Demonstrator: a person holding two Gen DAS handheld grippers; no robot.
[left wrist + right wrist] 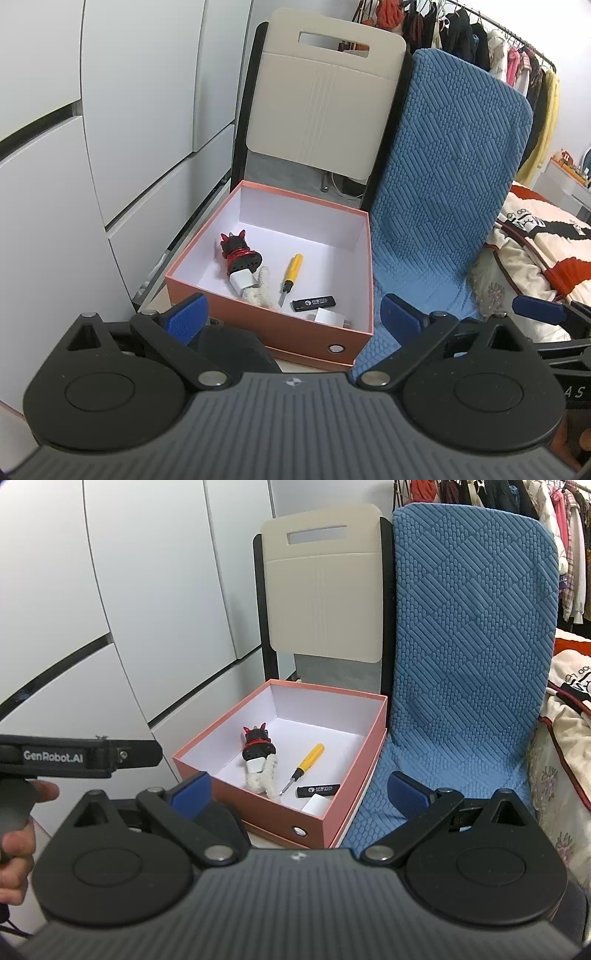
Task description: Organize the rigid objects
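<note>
White wardrobe doors behind, blue chair cover (443, 177) at right | pink box (258, 325) holds screwdriver (291, 271), black stick (314, 304), red figure (240, 251), white charger (328, 316) | left gripper (295, 314) and right gripper (299, 792) both spread wide, holding nothing | advice: approach slowly from above, avoid box walls.

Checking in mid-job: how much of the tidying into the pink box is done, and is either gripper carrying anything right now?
Already in the pink box: a black-and-red figurine, yellow screwdriver, black USB stick, fluffy white cord and two white plugs. In hand: nothing; the left gripper and right gripper are both open and empty. Left: a dark object before the box, mostly hidden.
</note>
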